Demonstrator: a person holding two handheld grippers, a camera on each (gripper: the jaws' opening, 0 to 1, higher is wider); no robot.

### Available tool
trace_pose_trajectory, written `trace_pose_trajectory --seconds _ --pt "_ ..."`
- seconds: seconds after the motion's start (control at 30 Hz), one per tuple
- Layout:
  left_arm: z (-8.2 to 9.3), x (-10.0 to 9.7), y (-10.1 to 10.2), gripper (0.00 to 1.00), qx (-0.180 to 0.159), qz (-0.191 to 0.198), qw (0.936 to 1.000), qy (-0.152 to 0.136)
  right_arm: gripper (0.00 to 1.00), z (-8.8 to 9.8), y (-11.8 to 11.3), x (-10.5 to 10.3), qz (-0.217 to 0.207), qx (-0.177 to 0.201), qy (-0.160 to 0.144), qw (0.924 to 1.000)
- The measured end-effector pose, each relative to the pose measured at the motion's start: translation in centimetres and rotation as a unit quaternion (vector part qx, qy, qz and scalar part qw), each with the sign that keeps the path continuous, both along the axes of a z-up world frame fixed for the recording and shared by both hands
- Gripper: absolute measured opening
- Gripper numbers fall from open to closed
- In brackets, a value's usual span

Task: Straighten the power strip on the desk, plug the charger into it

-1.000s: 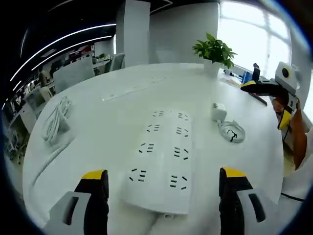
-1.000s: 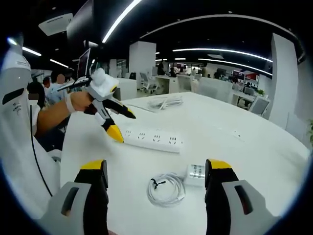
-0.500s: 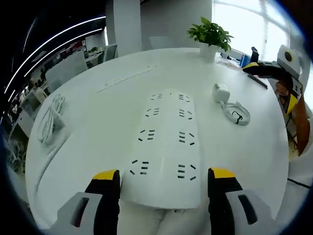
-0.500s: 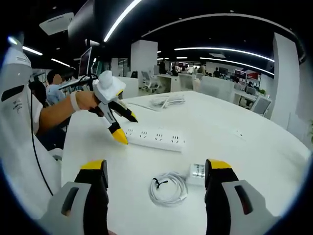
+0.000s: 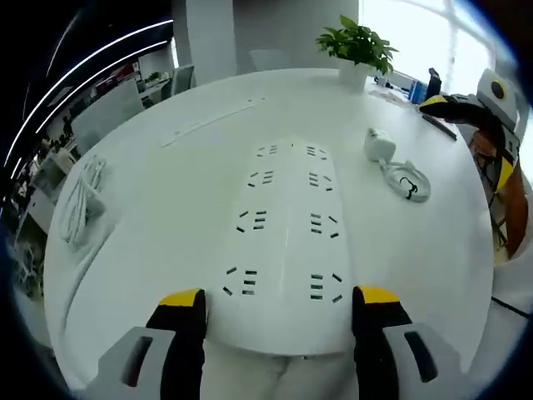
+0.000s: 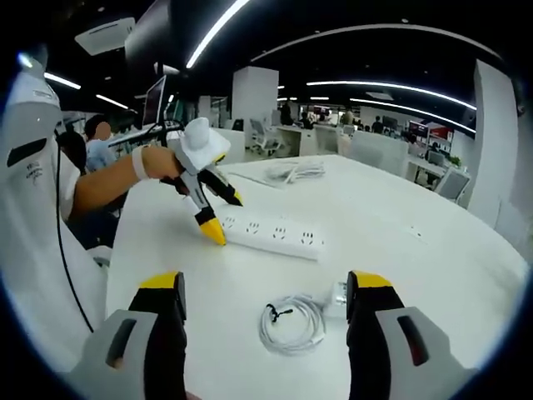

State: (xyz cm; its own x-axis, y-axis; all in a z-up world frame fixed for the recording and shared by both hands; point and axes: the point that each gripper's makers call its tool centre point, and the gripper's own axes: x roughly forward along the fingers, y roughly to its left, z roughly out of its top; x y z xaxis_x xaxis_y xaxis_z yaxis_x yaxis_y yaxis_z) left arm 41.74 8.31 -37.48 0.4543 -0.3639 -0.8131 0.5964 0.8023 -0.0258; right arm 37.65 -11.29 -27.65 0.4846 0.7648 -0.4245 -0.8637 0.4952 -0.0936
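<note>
A white power strip (image 5: 287, 225) with two rows of sockets lies lengthwise on the round white desk (image 5: 158, 250). My left gripper (image 5: 279, 300) straddles its near end, both yellow-tipped jaws pressed against its sides. The right gripper view has the same strip (image 6: 271, 236) and my left gripper (image 6: 226, 218) at its left end. Near the strip rests a white charger (image 5: 379, 143) beside its coiled cable (image 5: 408, 183). My right gripper (image 6: 266, 283) hangs open above the coil (image 6: 291, 325), with the charger (image 6: 337, 293) just inside its right jaw. It also shows at the desk's right edge (image 5: 466, 137).
A potted plant (image 5: 360, 46) stands at the far edge of the desk. A second coil of white cable (image 5: 79, 196) lies at the left side. A person's arm (image 6: 108, 179) holds my left gripper. Office desks and chairs stand behind.
My left gripper's jaws narrowed from wide apart to touching the strip's sides, and it moved forward over the strip's end. The right gripper stayed open and shifted slightly.
</note>
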Motion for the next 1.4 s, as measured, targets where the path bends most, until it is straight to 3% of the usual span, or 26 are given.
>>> trace_pose_trajectory --seconds 0.13,0.3,0.43,0.63,0.8,0.97,1.0,1.2,1.33,1.4 --pt "-0.1 0.1 0.0 0.72 0.004 -0.007 1.0 0.004 0.77 0.2 0.9 0.5 0.02 -0.014 -0.006 0.9997" --pt "0.0 0.0 -0.1 0.72 0.004 -0.012 0.9999 0.004 0.75 1.1 1.9 1.3 0.056 -0.057 -0.046 0.9957" --pt "0.0 -0.1 -0.1 0.72 0.004 -0.013 0.9999 0.003 0.73 1.2 2.2 2.8 0.074 -0.104 -0.077 0.9888" --pt "0.2 -0.2 -0.2 0.71 0.011 -0.013 0.9998 0.009 0.77 1.3 3.5 4.6 0.119 -0.145 -0.108 0.9763" --pt "0.3 -0.4 -0.3 0.71 0.009 -0.014 0.9998 0.007 0.75 1.5 5.1 6.1 0.137 -0.144 -0.116 0.9732" --pt "0.4 -0.9 -0.8 0.71 0.01 -0.016 0.9998 0.005 0.75 1.6 5.3 7.3 0.151 -0.191 -0.135 0.9605" --pt "0.4 -0.7 -0.7 0.71 0.01 -0.017 0.9998 0.007 0.75 1.8 5.3 7.6 0.154 -0.207 -0.146 0.955" --pt "0.3 -0.2 -0.5 0.71 0.009 -0.019 0.9997 0.008 0.76 1.6 6.7 8.2 0.185 -0.226 -0.151 0.9444" --pt "0.2 -0.1 -0.5 0.71 0.007 -0.022 0.9997 0.006 0.81 0.6 8.6 7.3 0.262 -0.237 -0.154 0.9227" --pt "0.1 0.0 -0.5 0.71 0.005 -0.023 0.9997 0.004 0.81 0.3 9.1 7.2 0.277 -0.243 -0.151 0.9171"
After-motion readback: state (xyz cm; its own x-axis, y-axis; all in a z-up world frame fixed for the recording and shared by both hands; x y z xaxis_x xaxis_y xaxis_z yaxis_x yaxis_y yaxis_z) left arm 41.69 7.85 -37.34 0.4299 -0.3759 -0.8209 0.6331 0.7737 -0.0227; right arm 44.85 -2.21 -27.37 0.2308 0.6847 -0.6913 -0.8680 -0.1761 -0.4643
